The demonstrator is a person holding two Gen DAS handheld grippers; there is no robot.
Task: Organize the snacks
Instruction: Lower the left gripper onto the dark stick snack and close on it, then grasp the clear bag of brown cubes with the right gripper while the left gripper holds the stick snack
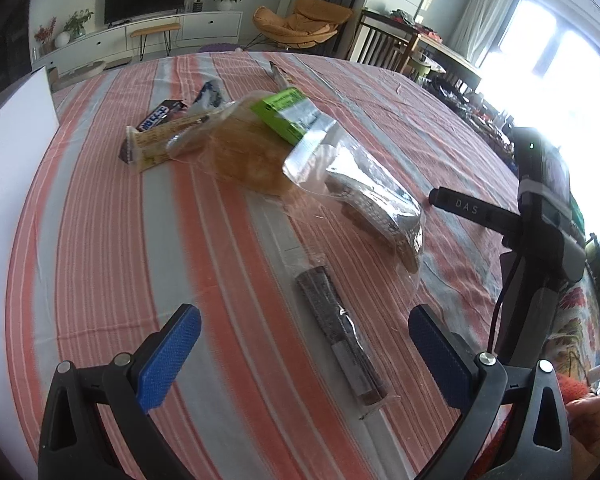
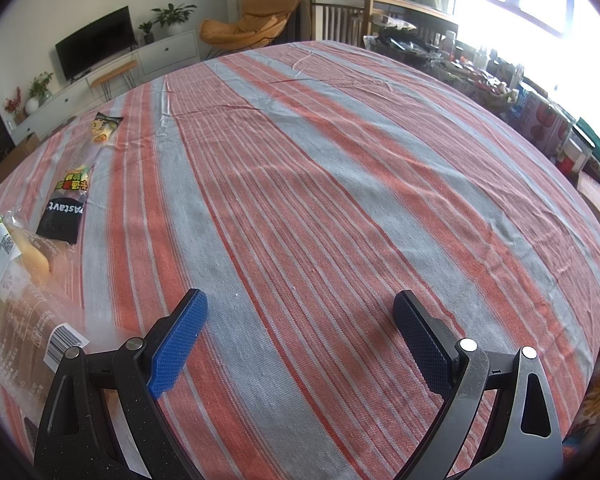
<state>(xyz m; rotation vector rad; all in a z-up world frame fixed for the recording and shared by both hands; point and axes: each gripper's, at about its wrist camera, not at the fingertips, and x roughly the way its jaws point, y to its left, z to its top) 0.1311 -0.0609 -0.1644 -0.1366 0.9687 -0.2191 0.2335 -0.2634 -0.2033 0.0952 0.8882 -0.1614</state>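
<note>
- The left gripper (image 1: 304, 330) hangs just above the striped tablecloth (image 1: 100, 240), its blue-padded fingers (image 1: 168, 356) spread wide apart and holding nothing.
- Between those fingers, a little ahead, lies a long dark snack bar in clear wrap (image 1: 340, 336), flat on the cloth and pointing away along the stripes.
- Beyond it sits a clear bag of brown cake slices (image 1: 376, 208), partly overlapped by a bread packet with a green label (image 1: 260, 148).
- Farther left in the left wrist view lie a cream-coloured wafer pack (image 1: 160, 144) and a dark chocolate bar with blue-and-white lettering (image 1: 160, 114), touching each other; a small blue-white packet (image 1: 210, 94) rests just behind them.
- The right gripper (image 2: 300, 336) also has its jaws standing wide apart, empty, over a bare run of cloth.
- At the left edge of the right wrist view are the green-labelled bread packet and a barcoded clear bag (image 2: 24, 332); farther back lie a black sachet with white lettering (image 2: 62, 214) and a yellow-green snack pack (image 2: 102, 128).
- The sachet's top seems to touch a small red-and-green wrapper (image 2: 76, 178), though the lens distortion makes that hard to tell.
- The right tool's black body (image 1: 540, 216) shows at the right of the left wrist view, well clear of the snacks.
</note>
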